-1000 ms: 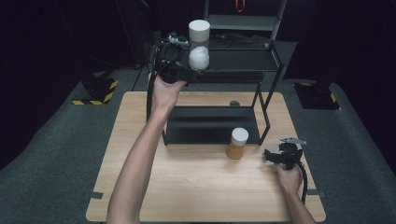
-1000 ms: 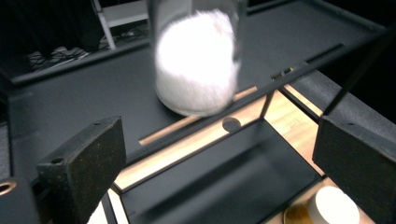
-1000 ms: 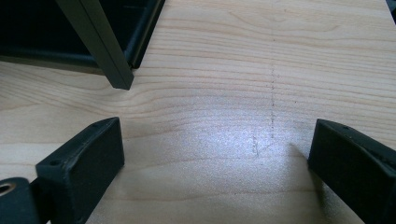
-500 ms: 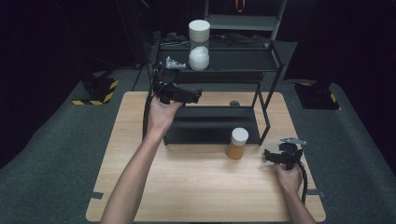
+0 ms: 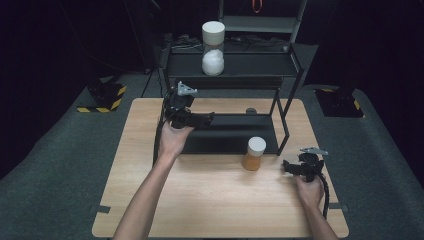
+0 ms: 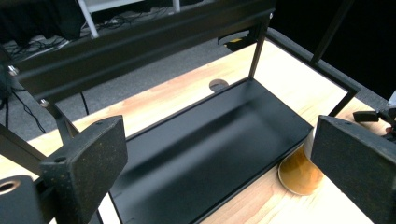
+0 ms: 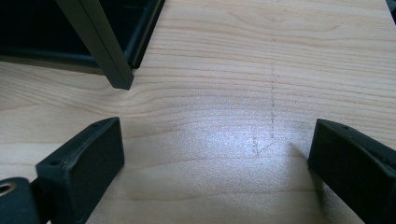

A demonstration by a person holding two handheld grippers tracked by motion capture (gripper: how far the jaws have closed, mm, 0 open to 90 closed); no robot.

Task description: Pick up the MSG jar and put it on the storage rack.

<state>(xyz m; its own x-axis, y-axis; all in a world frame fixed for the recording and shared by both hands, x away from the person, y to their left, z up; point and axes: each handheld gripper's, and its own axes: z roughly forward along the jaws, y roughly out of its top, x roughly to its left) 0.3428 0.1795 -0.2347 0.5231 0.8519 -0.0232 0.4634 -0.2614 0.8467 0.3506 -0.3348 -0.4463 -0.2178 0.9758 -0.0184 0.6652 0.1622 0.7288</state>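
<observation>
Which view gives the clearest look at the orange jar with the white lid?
The high view: the orange jar stands whole on the table, lid and body visible, in front of the black rack. The left gripper view catches just its lower orange part, cut off behind a jaw. The right gripper view looks at bare table beside a rack leg.

The table is pale wood with visible grain and a smooth, faintly shiny finish. The shelf rack is black metal, matt on its legs, with a slight sheen on the bottom tray. Gripper pads look black and finely rough. The near jar is clear and glossy with a white lid, as is the far jar. The floor resembles grey matt carpet.
</observation>
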